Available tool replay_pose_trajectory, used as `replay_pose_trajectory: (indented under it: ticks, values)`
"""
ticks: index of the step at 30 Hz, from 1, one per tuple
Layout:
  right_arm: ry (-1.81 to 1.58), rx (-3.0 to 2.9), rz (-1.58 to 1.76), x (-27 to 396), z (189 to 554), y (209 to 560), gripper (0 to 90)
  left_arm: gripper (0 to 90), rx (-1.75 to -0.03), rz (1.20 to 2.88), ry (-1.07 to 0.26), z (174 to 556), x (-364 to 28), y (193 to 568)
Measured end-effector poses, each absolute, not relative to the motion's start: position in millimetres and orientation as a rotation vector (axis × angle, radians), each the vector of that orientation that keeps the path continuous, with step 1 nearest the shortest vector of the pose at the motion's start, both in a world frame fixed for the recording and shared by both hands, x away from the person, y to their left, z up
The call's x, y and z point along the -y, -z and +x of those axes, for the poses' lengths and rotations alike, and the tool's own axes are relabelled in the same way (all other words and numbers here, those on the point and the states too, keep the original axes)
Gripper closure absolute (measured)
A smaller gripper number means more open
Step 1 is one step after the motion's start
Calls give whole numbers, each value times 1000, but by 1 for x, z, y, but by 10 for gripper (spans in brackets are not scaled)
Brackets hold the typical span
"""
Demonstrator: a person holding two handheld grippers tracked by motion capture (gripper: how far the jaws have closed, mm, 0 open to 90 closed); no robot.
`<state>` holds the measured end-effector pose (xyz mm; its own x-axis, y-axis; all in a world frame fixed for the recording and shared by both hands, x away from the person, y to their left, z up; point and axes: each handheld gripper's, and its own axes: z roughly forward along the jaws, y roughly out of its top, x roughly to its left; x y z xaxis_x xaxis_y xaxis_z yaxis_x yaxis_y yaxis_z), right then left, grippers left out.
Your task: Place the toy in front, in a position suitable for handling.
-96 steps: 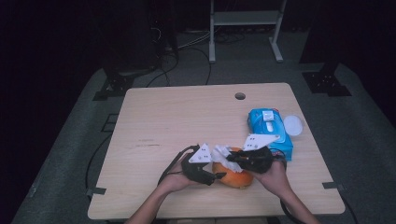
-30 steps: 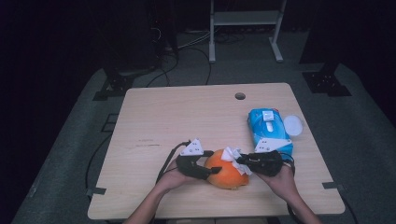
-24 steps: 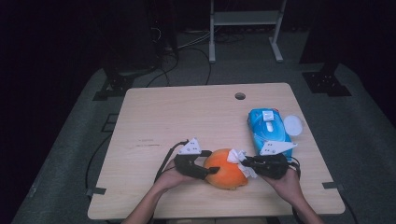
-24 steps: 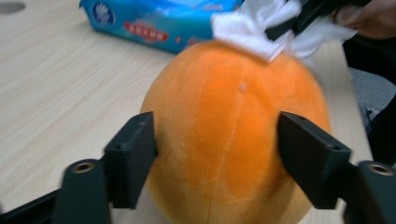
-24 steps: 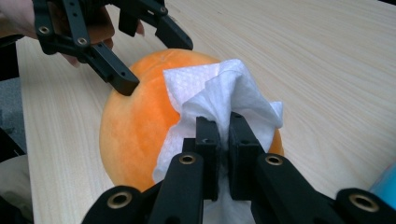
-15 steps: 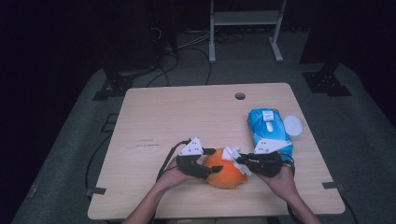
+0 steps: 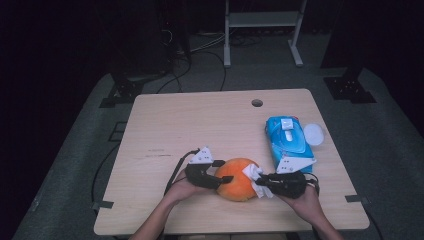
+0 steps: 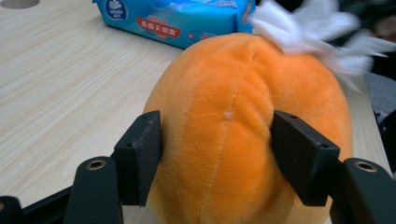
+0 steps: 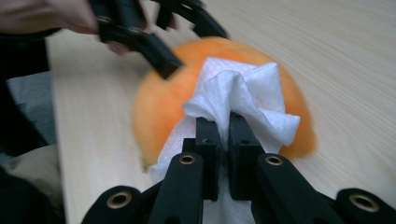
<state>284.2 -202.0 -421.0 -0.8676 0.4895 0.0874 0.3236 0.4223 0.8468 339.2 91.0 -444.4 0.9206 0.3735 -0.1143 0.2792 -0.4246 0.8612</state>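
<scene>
An orange plush ball [image 7: 239,179] lies near the table's front edge. My left gripper [image 7: 222,172] holds it from the left; in the left gripper view its jaws have just been closing and both pads [image 8: 145,140] dent the plush [image 8: 243,116]. My right gripper [image 7: 260,181] comes in from the right, shut on a crumpled white wipe [image 7: 254,174]. In the right gripper view the jaws [image 9: 223,126] pinch the wipe [image 9: 238,93], which rests against the plush [image 9: 159,107]. The left gripper [image 9: 159,51] shows beyond it.
A blue pack of wet wipes [image 7: 289,137] lies at the right of the wooden table [image 7: 200,125], with a white round lid [image 7: 313,134] beside it. A small hole [image 7: 257,103] sits near the far edge. Cables and a metal stand are on the floor behind.
The right gripper drew slightly away to the right with the wipe, then came back against the plush. The left gripper stayed on the plush's left side.
</scene>
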Motion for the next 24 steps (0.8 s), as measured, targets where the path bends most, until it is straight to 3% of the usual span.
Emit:
replay_pose_trajectory:
  ticks: [11, 16, 24]
  values:
    - [-1398, -2451, 861, 217, 310, 429, 841, 361, -455, 2035, -103, 339, -93, 445]
    - [-1371, -2493, 850, 220, 301, 435, 841, 353, -459, 2031, -101, 338, -91, 445]
    - [-1437, -2457, 759, 208, 304, 414, 840, 350, -320, 2048, -79, 325, -78, 441]
